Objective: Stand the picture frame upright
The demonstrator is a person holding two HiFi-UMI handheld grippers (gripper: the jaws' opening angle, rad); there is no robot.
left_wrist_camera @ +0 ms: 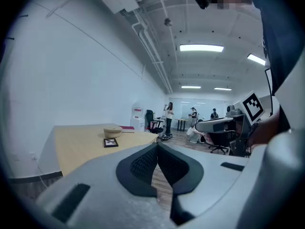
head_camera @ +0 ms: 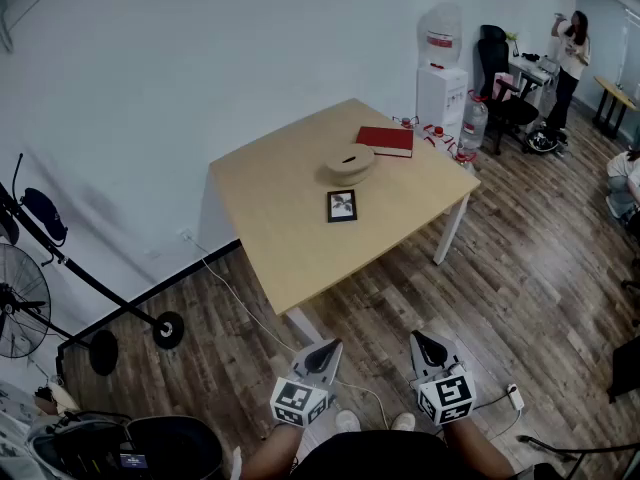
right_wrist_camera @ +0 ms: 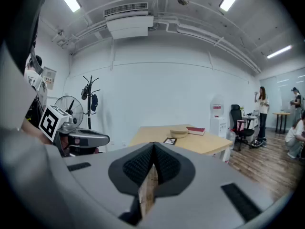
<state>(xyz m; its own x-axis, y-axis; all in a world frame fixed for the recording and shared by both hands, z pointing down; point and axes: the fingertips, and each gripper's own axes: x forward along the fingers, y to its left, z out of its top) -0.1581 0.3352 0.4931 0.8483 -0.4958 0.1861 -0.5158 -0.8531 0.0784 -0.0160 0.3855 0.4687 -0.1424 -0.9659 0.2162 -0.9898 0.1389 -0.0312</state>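
Observation:
A small black picture frame (head_camera: 342, 206) lies flat on the light wooden table (head_camera: 280, 238), face up; it also shows far off as the frame (left_wrist_camera: 111, 142) and the frame (right_wrist_camera: 170, 140) in the gripper views. My left gripper (head_camera: 324, 352) and right gripper (head_camera: 428, 346) hang close to my body, well short of the table's near edge. Both have their jaws pressed together with nothing between them. The left gripper (left_wrist_camera: 157, 147) and right gripper (right_wrist_camera: 153, 147) point toward the table.
A shallow tan bowl (head_camera: 350, 162) and a red book (head_camera: 386, 140) sit behind the frame. A water dispenser (head_camera: 441, 73), office chair (head_camera: 497, 68) and a standing person (head_camera: 570, 53) are at the far right. A fan (head_camera: 20, 298) and stand (head_camera: 100, 293) occupy the left floor.

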